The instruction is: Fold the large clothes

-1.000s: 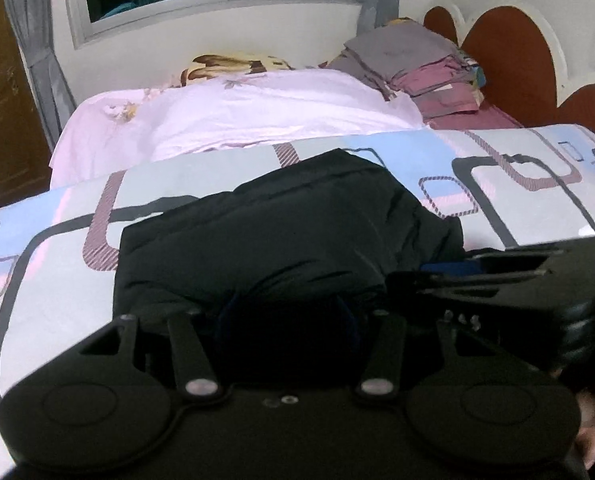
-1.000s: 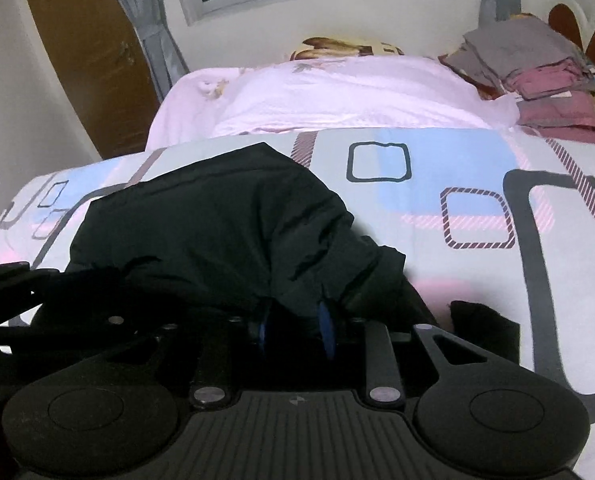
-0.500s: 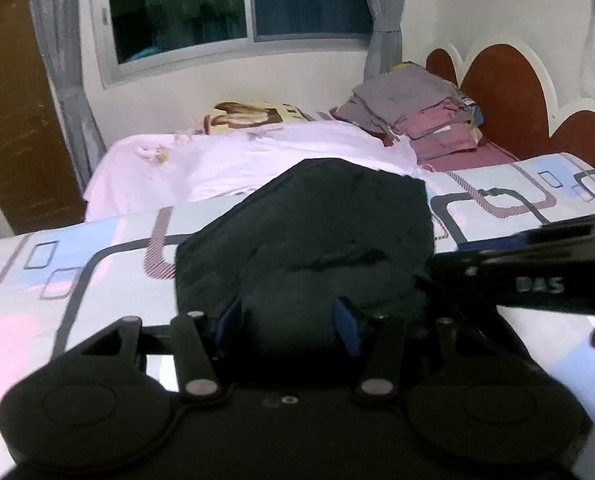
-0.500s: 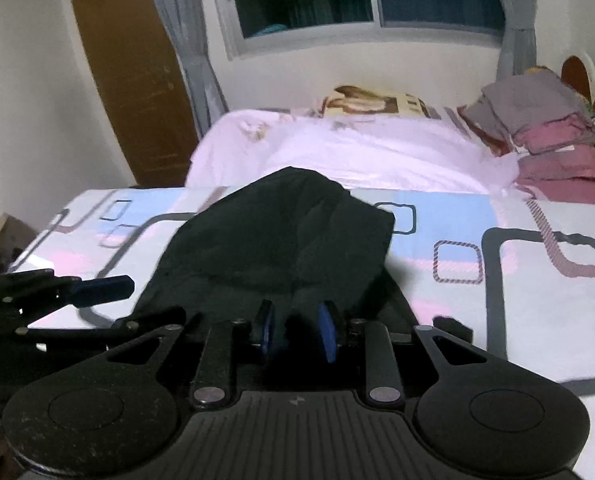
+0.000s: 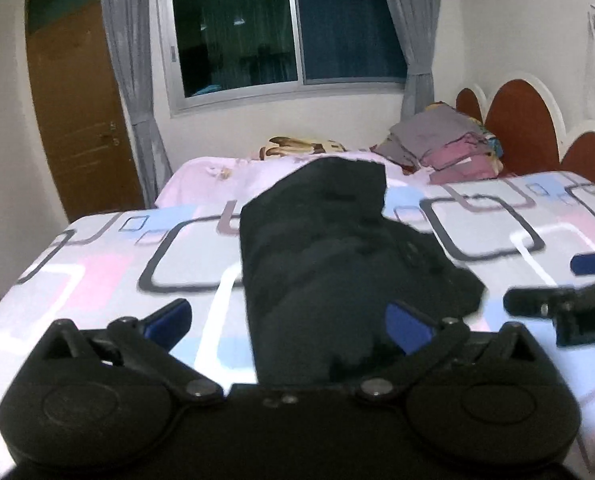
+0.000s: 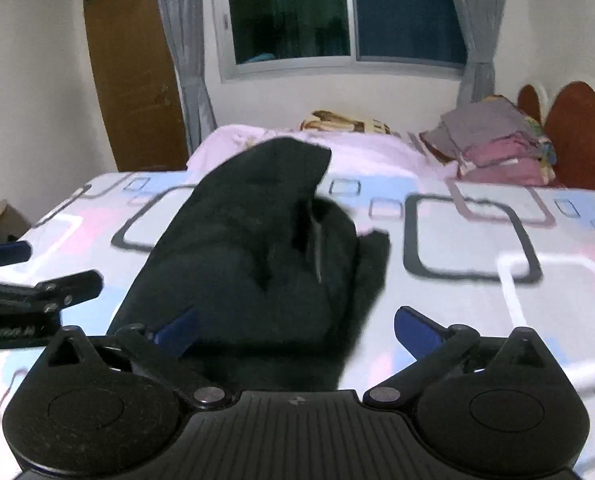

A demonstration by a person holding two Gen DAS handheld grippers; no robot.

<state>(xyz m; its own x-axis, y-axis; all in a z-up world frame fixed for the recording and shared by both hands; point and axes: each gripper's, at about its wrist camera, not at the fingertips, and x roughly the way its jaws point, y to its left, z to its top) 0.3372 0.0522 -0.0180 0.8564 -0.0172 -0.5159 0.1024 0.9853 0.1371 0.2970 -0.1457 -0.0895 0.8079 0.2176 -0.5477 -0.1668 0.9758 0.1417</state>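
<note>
A single black, thick-fabric garment (image 5: pixel 329 264) is seen bundled in a long heap on the bed's patterned sheet (image 5: pixel 109 264), which is printed with grey rounded squares and pink and blue blocks. The garment runs from just in front of both grippers away toward the pink sheet (image 5: pixel 249 168) behind.

In the right wrist view a narrow flap of the garment (image 6: pixel 371 264) is shown spread off its right side, and a pale streak is shown in a fold; neither is made out in the left wrist view, where a rounded lobe lies at the garment's right edge instead. One brown door (image 6: pixel 133 80), one dark window (image 5: pixel 281 36) with two grey curtains, one stack of grey and pink folded clothes (image 5: pixel 445 148) and a red scalloped headboard (image 5: pixel 525 128) are seen in both views.

Two grippers are counted. The left gripper (image 5: pixel 287 320) is held with its jaws spread wide, having just been opening; the near end of the garment lies between the blue fingers (image 5: pixel 169 316) but is not pinched. The right gripper (image 6: pixel 297 328) is likewise held with its jaws spread wide after just opening, with the garment's near end lying between them, unpinched. Each gripper is also glimpsed at the edge of the other's view.
</note>
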